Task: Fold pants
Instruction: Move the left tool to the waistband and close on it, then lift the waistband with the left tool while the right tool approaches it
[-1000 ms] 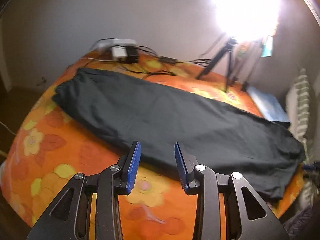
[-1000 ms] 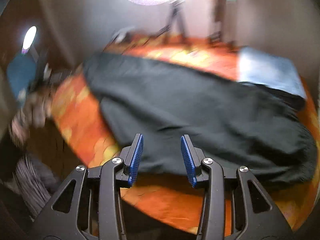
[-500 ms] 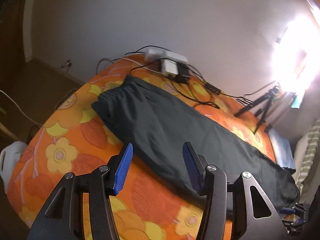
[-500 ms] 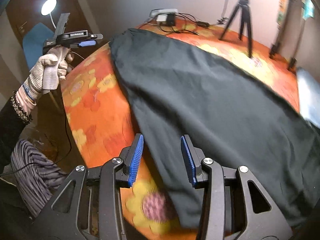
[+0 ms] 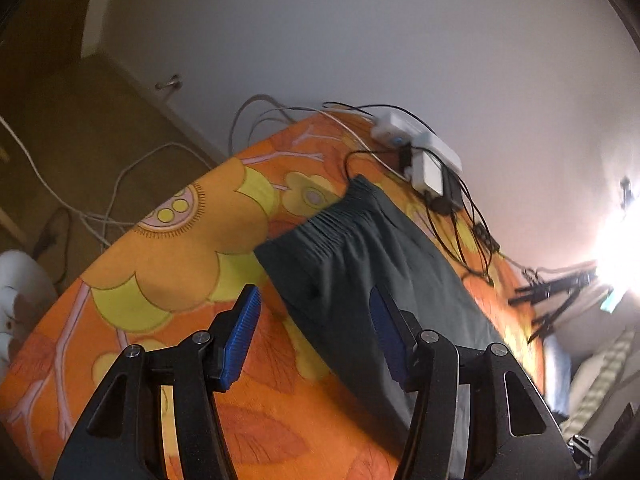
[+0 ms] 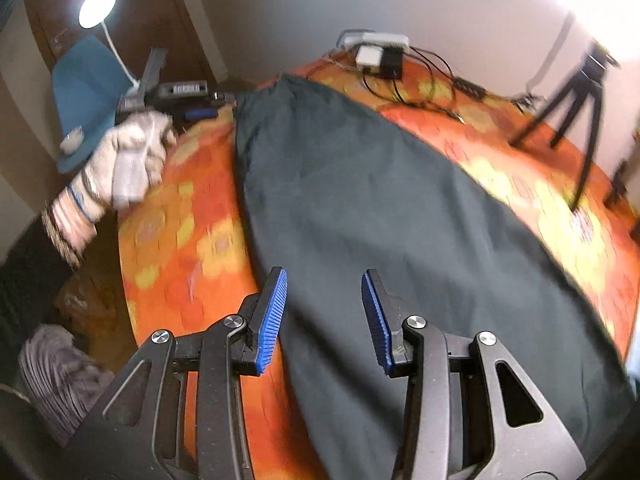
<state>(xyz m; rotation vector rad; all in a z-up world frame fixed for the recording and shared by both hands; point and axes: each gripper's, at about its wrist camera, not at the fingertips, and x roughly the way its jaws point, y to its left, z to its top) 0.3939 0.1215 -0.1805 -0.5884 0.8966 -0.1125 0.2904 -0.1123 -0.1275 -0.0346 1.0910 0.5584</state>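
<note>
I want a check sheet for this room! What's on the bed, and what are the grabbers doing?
Surface: bed with an orange flowered cover.
Job's things: dark pants lying flat, lengthwise, waistband at the far end.
Clutter: power strip, tripod.
Grippers: left gripper open, near the waistband; right gripper open, above the pants; neither holds cloth.
Cables: black cables beside the pants; white ones on the floor.
Surroundings: white wall, lamp, blue chair.

This looks like a room in a home. An orange flowered cover (image 6: pixel 188 216) fills the lower left, a lit lamp (image 6: pixel 97 6) glows upper left, and a power strip (image 6: pixel 376 42) with chargers sits top centre by the wall.
</note>
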